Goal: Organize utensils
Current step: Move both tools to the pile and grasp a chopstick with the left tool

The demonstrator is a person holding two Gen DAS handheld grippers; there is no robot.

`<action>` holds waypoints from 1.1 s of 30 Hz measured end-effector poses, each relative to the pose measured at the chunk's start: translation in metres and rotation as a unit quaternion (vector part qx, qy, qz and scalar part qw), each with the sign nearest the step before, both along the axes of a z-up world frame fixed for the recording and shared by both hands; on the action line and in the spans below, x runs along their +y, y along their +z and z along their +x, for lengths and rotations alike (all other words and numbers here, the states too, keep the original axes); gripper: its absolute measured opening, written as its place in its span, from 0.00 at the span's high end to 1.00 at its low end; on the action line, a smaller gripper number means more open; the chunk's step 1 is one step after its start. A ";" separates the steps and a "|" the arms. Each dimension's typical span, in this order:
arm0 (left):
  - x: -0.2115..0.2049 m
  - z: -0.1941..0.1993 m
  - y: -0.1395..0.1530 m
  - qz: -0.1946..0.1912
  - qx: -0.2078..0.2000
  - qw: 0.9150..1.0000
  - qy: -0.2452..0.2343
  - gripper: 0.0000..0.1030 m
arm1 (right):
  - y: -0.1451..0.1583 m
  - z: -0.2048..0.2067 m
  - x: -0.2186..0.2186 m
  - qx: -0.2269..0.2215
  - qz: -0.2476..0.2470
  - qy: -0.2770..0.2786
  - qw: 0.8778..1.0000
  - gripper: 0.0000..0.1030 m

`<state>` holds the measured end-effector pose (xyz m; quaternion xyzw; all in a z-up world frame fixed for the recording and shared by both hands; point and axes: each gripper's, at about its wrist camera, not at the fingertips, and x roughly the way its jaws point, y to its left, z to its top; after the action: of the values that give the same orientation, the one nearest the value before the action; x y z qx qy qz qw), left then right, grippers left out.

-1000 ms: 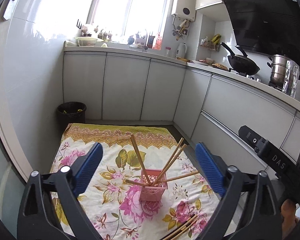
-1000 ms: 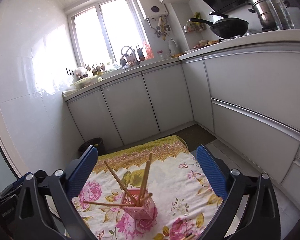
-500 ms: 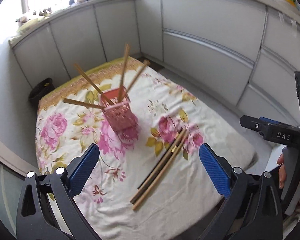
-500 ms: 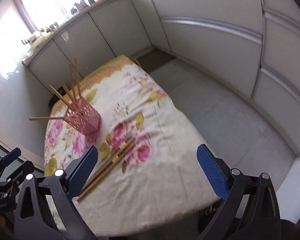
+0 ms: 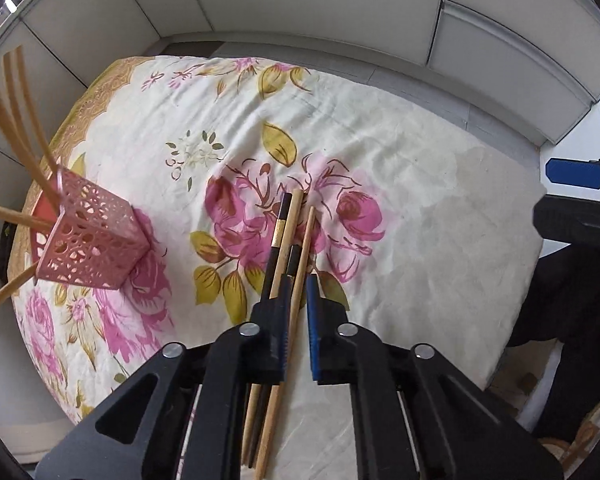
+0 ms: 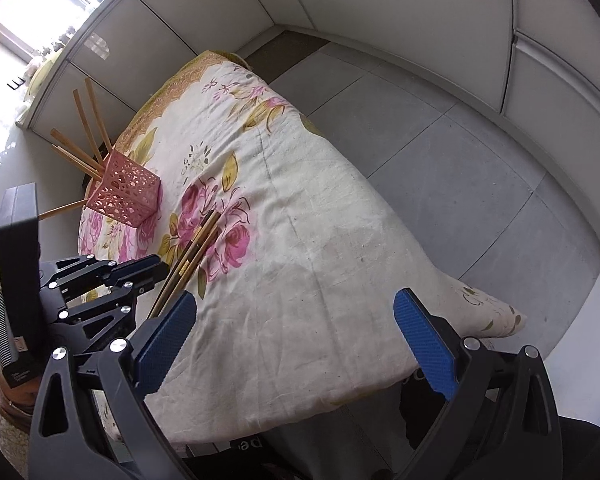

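Several loose chopsticks (image 5: 284, 232), wooden and black, lie in a bundle on the floral cloth (image 5: 420, 160). My left gripper (image 5: 299, 280) points down over their near end. Its jaws are closing, and the blue pads pinch one wooden chopstick (image 5: 306, 236). A pink perforated holder (image 5: 92, 240) stands to the left with several wooden chopsticks fanning out of it. In the right wrist view the holder (image 6: 126, 192), the bundle (image 6: 196, 240) and the left gripper (image 6: 156, 268) sit at the left. My right gripper (image 6: 296, 340) hovers open over the cloth's near part with nothing between its fingers.
The cloth (image 6: 320, 220) covers a low surface on the grey tiled floor (image 6: 460, 160). White kitchen cabinets (image 5: 300, 0) run along the far side and the right. A person's dark clothing (image 5: 572, 320) is at the right edge. The right gripper's blue pad (image 5: 576, 172) shows there too.
Both grippers have dropped and tilted from a level look at the kitchen to point down at the cloth. The left jaws went from wide open to closed around a wooden chopstick.
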<state>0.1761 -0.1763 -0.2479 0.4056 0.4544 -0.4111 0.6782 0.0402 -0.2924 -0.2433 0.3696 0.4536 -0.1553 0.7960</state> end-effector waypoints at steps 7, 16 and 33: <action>-0.018 0.026 -0.026 0.060 -0.042 0.997 0.005 0.95 | -0.005 0.008 -0.002 0.003 0.023 0.006 1.000 0.07; -0.015 0.030 -0.012 0.026 0.107 0.994 -0.001 0.92 | -0.016 0.011 -0.011 0.024 0.049 -0.011 0.998 0.07; -0.061 0.023 -0.029 0.096 0.125 0.984 -0.078 0.88 | -0.023 0.013 -0.016 0.036 0.057 -0.021 0.998 0.06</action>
<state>0.1988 -0.2369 -0.2768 0.4486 0.5398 -0.4647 0.5398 0.0533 -0.3081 -0.2664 0.4179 0.4816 -0.1595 0.7536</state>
